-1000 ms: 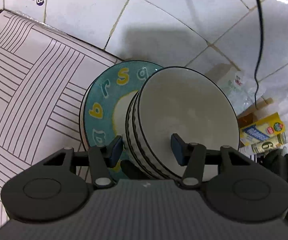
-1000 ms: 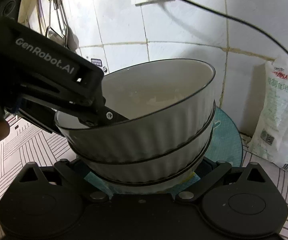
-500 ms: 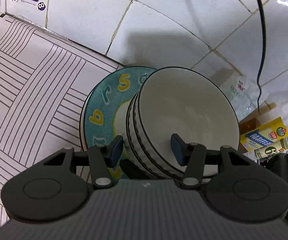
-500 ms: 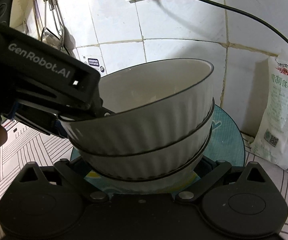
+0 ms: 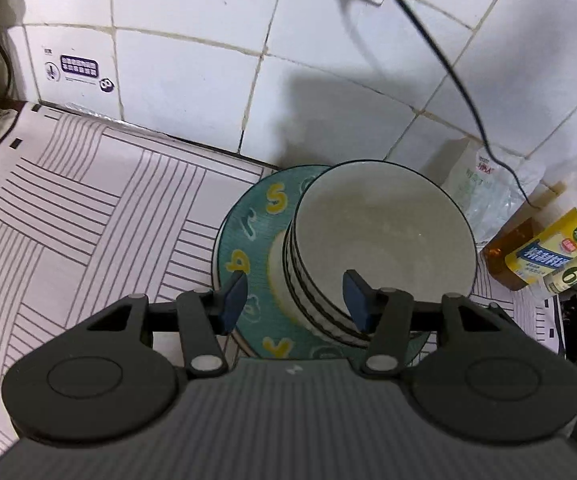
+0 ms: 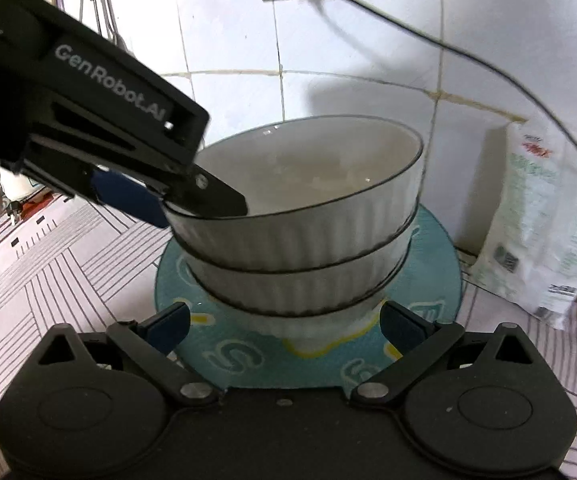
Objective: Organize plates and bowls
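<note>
Fingers [image 5: 234,296] of the left gripper [image 5: 294,298], two blue-padded, stand half spread astride the near wall of the top bowl, one inside and one outside; in the right wrist view they straddle its rim without a visible pinch. The right gripper [image 6: 284,326] has its two fingers [image 6: 168,326] spread wide, holding nothing, above the near edge of the plate and either side of the stack's foot. Three white ribbed ceramic bowls with dark rims [image 6: 308,216] sit nested one inside another, upright, on the middle of one round teal plate bearing yellow and pale letters [image 5: 256,240]. The plate lies flat on the bench, covered by a white mat with grey striped blocks [image 5: 88,208], close to the wall. To the right of the plate stand one white plastic bag with printing [image 6: 536,220] and one amber bottle with a yellow label [image 5: 536,256]. Behind all rises the white tiled wall [image 5: 192,60], crossed by one black cable [image 5: 448,68].
</note>
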A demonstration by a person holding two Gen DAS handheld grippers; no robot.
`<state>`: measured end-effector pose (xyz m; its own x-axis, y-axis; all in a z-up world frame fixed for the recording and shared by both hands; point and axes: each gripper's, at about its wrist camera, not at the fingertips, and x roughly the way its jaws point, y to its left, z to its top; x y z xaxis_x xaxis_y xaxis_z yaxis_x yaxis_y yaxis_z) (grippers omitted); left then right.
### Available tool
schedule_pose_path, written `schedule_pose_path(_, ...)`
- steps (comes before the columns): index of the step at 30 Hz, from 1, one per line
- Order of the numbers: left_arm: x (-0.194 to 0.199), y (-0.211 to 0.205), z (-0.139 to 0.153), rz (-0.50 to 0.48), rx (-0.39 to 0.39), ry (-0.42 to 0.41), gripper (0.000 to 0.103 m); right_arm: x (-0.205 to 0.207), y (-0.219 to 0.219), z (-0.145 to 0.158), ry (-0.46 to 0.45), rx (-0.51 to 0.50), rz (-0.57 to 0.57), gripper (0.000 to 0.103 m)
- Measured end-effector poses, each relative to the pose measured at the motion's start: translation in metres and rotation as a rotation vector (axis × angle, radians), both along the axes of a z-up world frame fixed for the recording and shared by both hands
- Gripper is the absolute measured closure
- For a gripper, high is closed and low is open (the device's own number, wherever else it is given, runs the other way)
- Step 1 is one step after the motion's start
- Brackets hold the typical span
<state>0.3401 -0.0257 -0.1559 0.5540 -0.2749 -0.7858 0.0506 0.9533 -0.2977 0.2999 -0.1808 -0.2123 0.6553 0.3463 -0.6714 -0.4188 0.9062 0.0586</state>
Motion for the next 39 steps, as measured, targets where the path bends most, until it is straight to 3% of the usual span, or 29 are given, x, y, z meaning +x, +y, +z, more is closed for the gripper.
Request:
schedule_pose_path(6,-0.016,0.008,0.017,-0.003,0.005,-0.026,0.051,-0.017,-0.002,0.016,-0.006,0.015,-0.035,0.0)
schedule_pose_path(16,-0.058,0.012,0.055,-0.056,0.084,-0.091,0.049,-0.056,-0.013,0.039,-0.015,-0.017,-0.147,0.0)
schedule_pose_path(26,-0.122,0.024,0.084,-0.086,0.196,-0.069,0.045,-0.11,-0.014,0.079,-0.02,-0.033,-0.266,0.0)
schedule_pose_path(35,-0.178,0.029,0.104,-0.123,0.218,-0.115,0.036,-0.161,-0.007,0.119,-0.034,-0.043,-0.337,0.0)
schedule_pose_path(39,-0.199,0.043,0.108,-0.117,0.235,-0.136,0.031,-0.179,-0.008,0.131,0.006,-0.043,-0.394,0.0)
